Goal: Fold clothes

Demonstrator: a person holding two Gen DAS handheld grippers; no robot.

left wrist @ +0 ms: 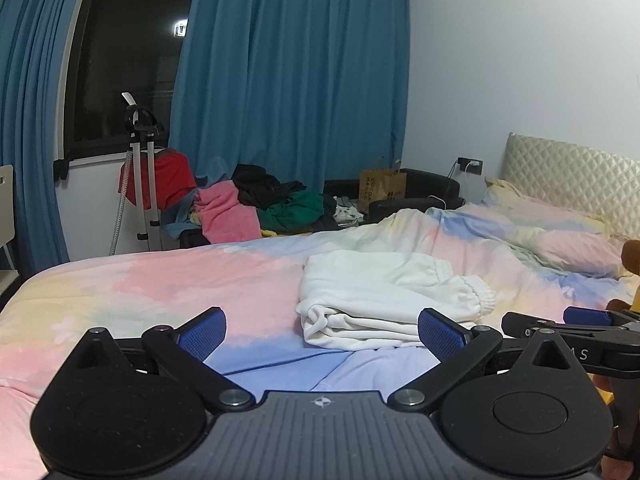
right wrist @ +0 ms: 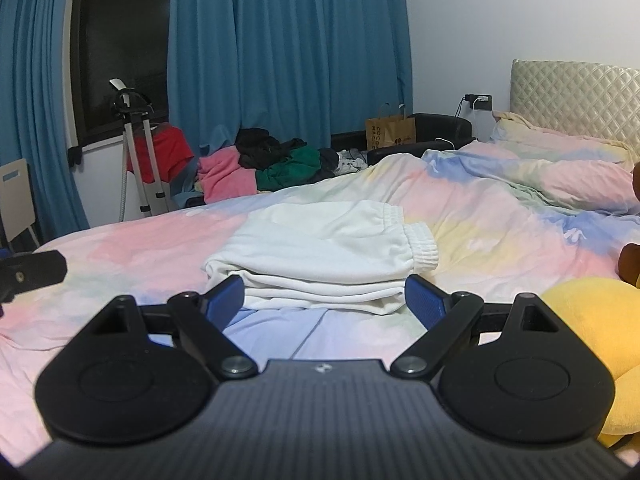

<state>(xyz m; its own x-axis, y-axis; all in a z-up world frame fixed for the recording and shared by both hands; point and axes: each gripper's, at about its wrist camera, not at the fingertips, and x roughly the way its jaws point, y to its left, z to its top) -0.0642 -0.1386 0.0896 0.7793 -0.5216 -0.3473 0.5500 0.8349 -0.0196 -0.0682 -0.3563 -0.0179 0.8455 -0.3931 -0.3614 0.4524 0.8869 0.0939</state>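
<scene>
A big bed [left wrist: 160,280] with a pink, blue and yellow cover fills the middle of both views. Blue curtains [left wrist: 288,80] hang across the top, beside a dark window [left wrist: 128,60] at the upper left. A pile of clothes [left wrist: 264,204] in pink, black and green sits past the far edge of the bed.

The white folded pants [right wrist: 320,256] lie on the cover. In the right wrist view they are in the middle, just past the fingertips. In the left wrist view they sit to the right of the middle.

Only the right wrist view shows the big yellow soft toy [right wrist: 592,336] at the lower right. The left wrist view shows just a bit of brown toy [left wrist: 632,256] at the right edge.

The left gripper [left wrist: 320,332] has its blue pads wide apart and holds nothing. The right gripper [right wrist: 324,300] is spread wide too, with nothing in it.
</scene>
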